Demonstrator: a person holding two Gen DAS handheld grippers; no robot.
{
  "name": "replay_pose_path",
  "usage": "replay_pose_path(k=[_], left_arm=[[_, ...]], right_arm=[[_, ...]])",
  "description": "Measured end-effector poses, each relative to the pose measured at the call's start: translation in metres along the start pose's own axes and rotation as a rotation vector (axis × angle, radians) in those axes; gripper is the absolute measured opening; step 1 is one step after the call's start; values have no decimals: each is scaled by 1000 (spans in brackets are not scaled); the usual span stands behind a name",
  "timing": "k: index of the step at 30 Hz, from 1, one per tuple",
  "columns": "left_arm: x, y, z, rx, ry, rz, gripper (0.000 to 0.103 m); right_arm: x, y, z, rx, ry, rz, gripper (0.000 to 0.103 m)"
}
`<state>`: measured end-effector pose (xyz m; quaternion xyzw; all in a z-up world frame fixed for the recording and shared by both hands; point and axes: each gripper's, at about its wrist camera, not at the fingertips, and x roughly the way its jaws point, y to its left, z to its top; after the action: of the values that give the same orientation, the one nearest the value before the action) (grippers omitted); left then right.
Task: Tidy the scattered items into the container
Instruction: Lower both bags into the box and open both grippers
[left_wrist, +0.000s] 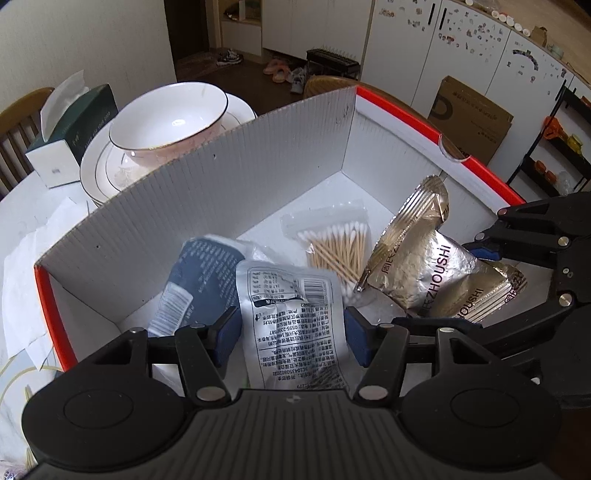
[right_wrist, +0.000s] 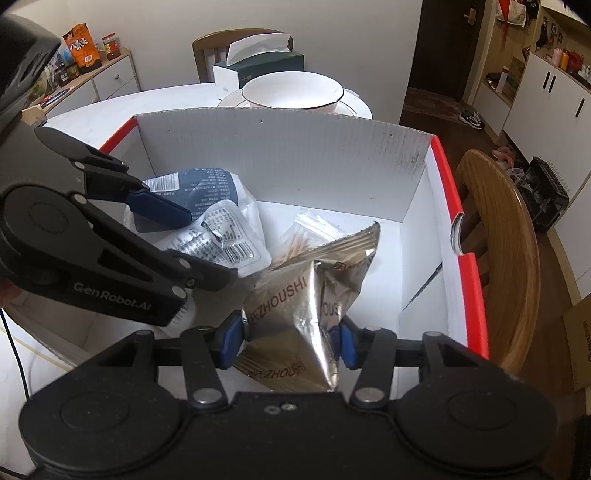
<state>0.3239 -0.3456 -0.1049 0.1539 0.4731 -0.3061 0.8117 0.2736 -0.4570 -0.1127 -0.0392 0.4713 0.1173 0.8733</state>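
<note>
Left wrist view puts your left gripper (left_wrist: 291, 332) inside the white corrugated cardboard box with the red rim (left_wrist: 406, 107). Its blue pads (left_wrist: 229, 332) stand about half open on either side of a silver foil sachet printed with black text and a barcode (left_wrist: 291, 314). The left pad seems to touch the sachet's edge and the right one sits just beside it, so you cannot call this a firm grip.

In the right wrist view, your right gripper (right_wrist: 291, 341) is also half open, its pads flanking a crumpled gold foil packet lettered ZHOUSHI (right_wrist: 295, 314) that appears to rest on a second gold packet on the box floor. Whether the pads press it is unclear.

Further out, on the box floor, a clear bag of wooden cotton swabs (left_wrist: 340, 251) lies between the two packets, and a dark blue printed pouch (left_wrist: 199, 280) lies at the left.

Judging by this, the tidying looks nearly finished: both last items are already over the box floor. No loose item shows on the white table (right_wrist: 92, 110), though little of it is visible. The bowl on stacked plates (left_wrist: 166, 118) and the tissue box (left_wrist: 74, 125) stand beyond the far wall.
</note>
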Motion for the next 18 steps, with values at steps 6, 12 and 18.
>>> replay_pose_path(k=[6, 12, 18], left_arm=[[-2, 1, -1, -5, 1, 3, 63], [-9, 2, -4, -22, -13, -6, 70], [-18, 2, -8, -38, -34, -4, 78]], right_arm=[[-7, -2, 1, 3, -17, 10, 62], [-17, -2, 1, -11, -34, 23, 66], [-30, -5, 2, 3, -65, 35, 72]])
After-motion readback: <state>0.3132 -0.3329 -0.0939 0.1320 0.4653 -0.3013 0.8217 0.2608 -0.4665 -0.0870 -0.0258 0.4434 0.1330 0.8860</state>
